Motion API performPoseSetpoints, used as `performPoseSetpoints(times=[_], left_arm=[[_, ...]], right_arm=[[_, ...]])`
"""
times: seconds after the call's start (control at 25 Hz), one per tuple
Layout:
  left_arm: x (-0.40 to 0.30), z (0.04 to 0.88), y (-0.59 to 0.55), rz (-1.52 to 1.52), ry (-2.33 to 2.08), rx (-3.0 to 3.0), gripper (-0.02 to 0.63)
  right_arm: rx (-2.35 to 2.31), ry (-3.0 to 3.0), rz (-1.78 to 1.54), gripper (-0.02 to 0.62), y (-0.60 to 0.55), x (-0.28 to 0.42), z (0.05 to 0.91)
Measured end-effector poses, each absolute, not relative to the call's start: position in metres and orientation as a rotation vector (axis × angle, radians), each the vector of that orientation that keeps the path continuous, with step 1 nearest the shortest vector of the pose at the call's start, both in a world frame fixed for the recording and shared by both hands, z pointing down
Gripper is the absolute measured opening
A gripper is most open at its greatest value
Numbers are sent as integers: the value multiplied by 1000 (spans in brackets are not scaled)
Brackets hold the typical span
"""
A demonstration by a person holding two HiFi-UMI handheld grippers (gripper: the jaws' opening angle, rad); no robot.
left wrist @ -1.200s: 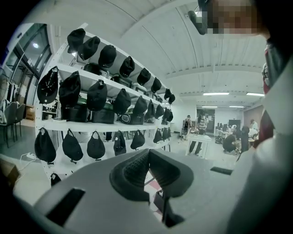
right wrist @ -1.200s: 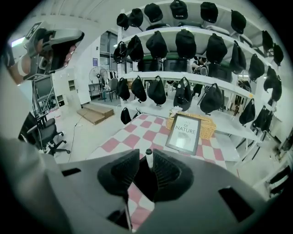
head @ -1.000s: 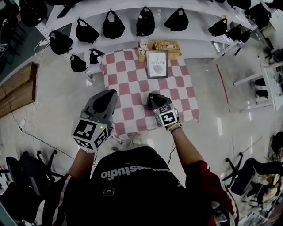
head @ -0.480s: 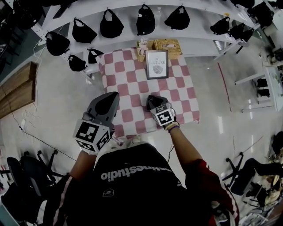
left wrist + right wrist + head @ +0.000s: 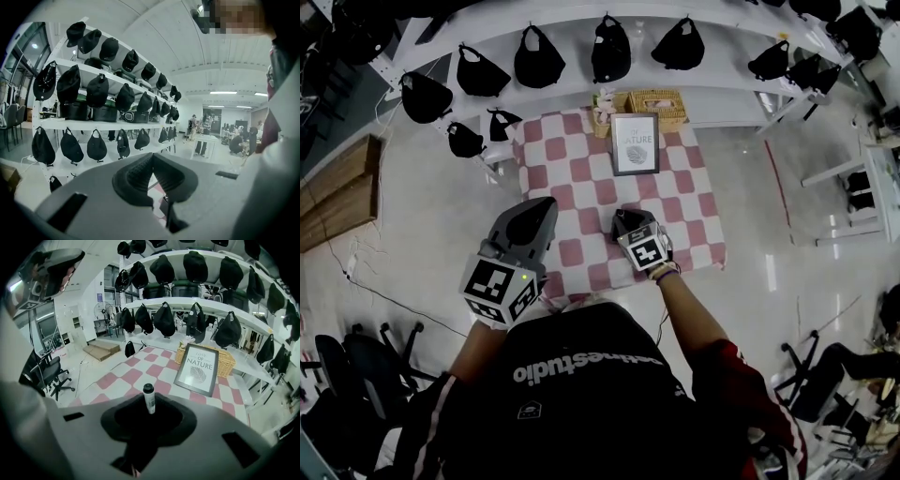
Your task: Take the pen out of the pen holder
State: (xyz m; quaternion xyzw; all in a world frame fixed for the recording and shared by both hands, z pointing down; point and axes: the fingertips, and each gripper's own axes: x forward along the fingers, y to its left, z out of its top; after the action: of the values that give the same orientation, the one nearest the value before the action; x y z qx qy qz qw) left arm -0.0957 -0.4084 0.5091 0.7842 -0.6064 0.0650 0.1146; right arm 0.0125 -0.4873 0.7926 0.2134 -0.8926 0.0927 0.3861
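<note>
A white pen with a black cap (image 5: 148, 399) stands upright between the dark pads of my right gripper (image 5: 149, 414). The jaws are closing around it and a gap still shows on either side. In the head view that gripper (image 5: 624, 221) hangs over the near part of the pink-checked table (image 5: 581, 159) and covers the pen and the pen holder. My left gripper (image 5: 542, 208) floats over the table's near left edge. Its ribbed pads meet at the tip (image 5: 151, 161) with nothing between them, and it points at the shelves.
A framed "Nature" print (image 5: 635, 143) stands at the table's far side with a wicker basket (image 5: 654, 97) behind it. White shelves hung with black caps (image 5: 539, 56) run along the back. Cardboard boxes (image 5: 101, 350) and an office chair (image 5: 47, 376) stand on the floor to the left.
My right gripper has sunk a little toward the table. The left gripper has drifted slightly and stays shut.
</note>
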Motion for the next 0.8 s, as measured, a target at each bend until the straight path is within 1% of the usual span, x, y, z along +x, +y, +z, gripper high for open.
performPoseSetpoints(times=[0.32, 0.8], left_arm=[[-97, 501, -402, 187, -1799, 2312, 5], [-93, 486, -388, 203, -1789, 2331, 5]], right_arm=[[570, -2262, 234, 75, -487, 16, 792], [685, -2279, 296, 75, -489, 39, 769]])
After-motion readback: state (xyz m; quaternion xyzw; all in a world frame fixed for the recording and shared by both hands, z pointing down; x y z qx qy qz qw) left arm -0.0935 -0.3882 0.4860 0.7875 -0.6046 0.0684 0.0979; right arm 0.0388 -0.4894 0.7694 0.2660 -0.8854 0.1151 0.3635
